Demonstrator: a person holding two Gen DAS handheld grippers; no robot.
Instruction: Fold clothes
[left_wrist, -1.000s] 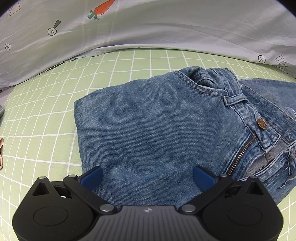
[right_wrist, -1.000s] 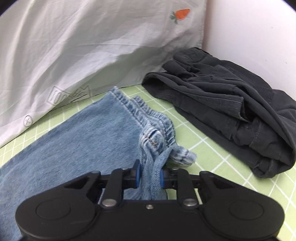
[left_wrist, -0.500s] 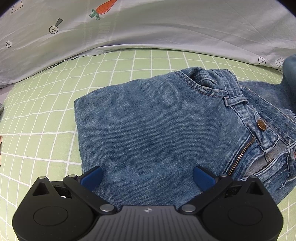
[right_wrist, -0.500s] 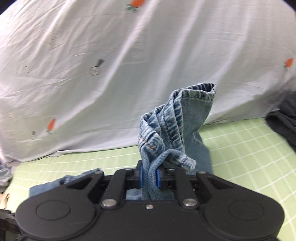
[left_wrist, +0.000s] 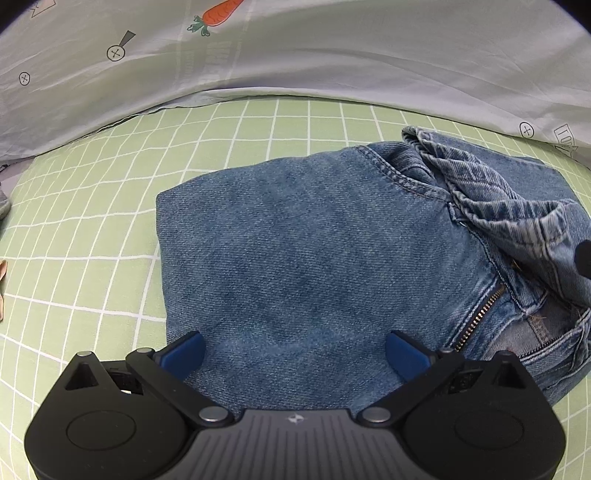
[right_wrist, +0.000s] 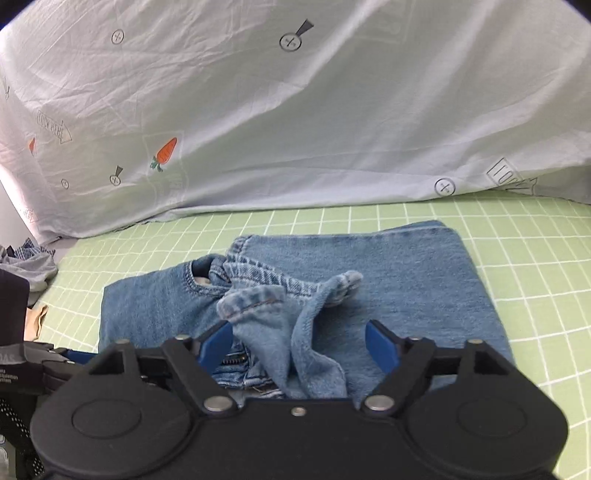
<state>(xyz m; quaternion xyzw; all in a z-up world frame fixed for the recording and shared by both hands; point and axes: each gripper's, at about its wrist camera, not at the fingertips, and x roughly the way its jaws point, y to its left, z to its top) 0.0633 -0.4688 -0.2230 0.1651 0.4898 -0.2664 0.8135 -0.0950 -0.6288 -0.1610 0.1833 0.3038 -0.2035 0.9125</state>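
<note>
1. The jeans (left_wrist: 314, 258) lie folded on the green checked sheet (left_wrist: 92, 229), just in front of the white printed cover (left_wrist: 332, 55).
2. The left gripper (left_wrist: 293, 350) hangs released over the jeans, gripping nothing.
3. The right gripper (right_wrist: 299, 343) has just been opening; the jeans' leg cuffs (right_wrist: 258, 299) sit loose between its spread jaws, draped over the waistband.

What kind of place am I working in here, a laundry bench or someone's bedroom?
Most likely a bedroom, on a bed. The blue jeans lie on a soft green checked sheet, and a pale printed cover with carrot motifs is heaped up behind them like a duvet. More clothes lie at one edge.
</note>
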